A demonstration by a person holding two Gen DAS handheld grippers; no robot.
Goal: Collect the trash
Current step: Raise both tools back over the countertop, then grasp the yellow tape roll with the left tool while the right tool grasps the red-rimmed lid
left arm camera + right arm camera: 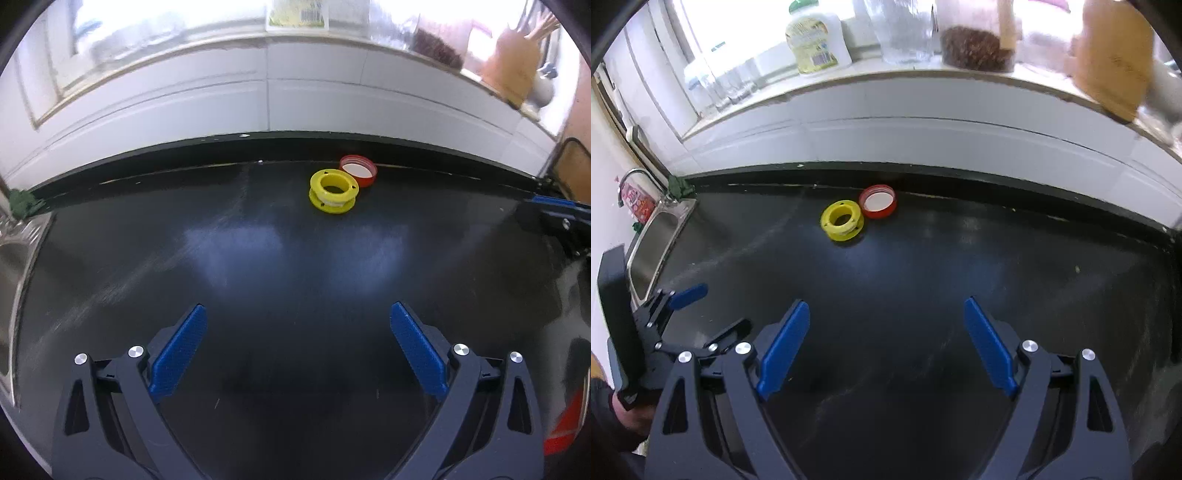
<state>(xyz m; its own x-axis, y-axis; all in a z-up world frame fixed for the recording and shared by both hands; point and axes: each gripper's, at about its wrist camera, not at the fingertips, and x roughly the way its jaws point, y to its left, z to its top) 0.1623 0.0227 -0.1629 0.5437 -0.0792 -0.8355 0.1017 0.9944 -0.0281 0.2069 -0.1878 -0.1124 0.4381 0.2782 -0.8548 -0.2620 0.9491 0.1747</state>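
A yellow empty tape spool [333, 191] lies on the black countertop [258, 258] near the back wall, touching a red jar lid [358, 170] that lies upside down behind it. Both also show in the right wrist view, the spool [842, 220] and the lid [878, 201]. My left gripper [297, 314] is open and empty, well short of them. My right gripper [886, 310] is open and empty, also short of them. The left gripper shows at the left edge of the right wrist view [683, 299].
A steel sink [655, 243] with a tap [635, 177] is at the left. A white tiled backsplash [886, 122] rises behind the counter. The sill above holds a bottle [816, 40], glass jars [975, 44] and a brown bag [1108, 59]. A red object [565, 428] is at the right edge.
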